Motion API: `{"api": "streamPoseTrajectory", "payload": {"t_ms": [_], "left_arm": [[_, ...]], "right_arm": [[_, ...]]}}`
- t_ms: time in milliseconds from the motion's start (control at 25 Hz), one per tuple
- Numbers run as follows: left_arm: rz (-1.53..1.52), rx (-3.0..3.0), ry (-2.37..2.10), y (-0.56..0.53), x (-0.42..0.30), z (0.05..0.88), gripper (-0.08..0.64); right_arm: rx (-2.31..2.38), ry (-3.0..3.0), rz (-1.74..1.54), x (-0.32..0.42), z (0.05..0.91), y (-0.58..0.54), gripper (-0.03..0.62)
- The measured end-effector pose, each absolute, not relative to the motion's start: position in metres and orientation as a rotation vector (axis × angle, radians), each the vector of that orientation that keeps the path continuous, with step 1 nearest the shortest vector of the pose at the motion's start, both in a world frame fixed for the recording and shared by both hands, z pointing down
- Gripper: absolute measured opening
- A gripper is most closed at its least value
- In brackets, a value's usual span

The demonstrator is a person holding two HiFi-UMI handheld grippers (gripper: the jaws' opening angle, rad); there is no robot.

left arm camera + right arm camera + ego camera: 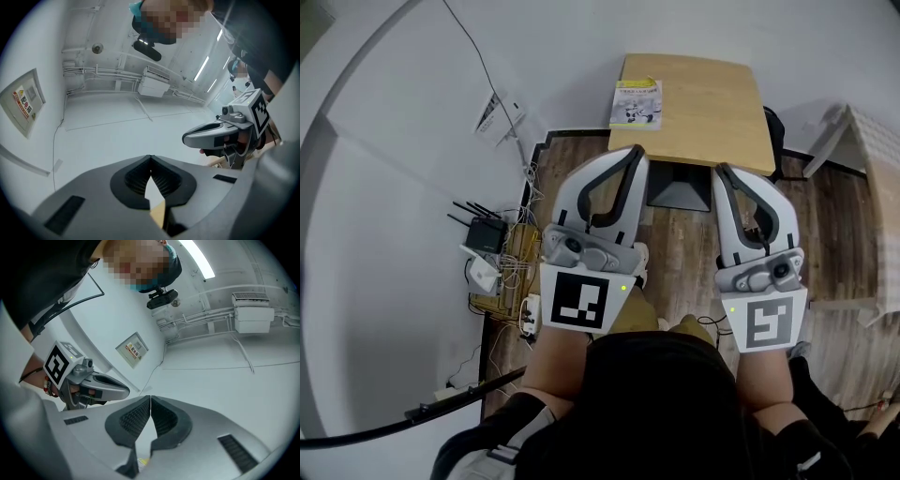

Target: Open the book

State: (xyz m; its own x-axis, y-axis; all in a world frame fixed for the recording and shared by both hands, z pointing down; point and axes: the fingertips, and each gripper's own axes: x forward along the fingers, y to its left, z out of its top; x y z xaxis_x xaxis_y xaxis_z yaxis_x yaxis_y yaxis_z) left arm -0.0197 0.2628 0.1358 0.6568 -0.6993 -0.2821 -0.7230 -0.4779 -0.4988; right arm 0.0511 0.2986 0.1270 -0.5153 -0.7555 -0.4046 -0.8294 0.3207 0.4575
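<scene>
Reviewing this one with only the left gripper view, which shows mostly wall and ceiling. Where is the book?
Observer: The book lies closed on the wooden table, by its left edge in the head view.
Operator: Is a gripper on it?
Observer: No. The left gripper and the right gripper are both held up clear of it.
Operator: And the right jaws?
Observer: Together, with nothing between them, in the right gripper view.

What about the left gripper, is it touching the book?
Apart. The head view shows the left gripper stopping short of the table, with bare tabletop between it and the book.
</scene>
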Motion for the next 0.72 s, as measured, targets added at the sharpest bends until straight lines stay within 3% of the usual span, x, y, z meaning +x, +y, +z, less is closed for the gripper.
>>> {"api": "streamPoseTrajectory", "payload": {"t_ms": [720], "left_arm": [[0.101,-2.372,0.978,0.123,0.0,0.127,0.011]], "right_arm": [[-1.626,2.442,0.968,0.059,0.117,0.168,0.031]]}}
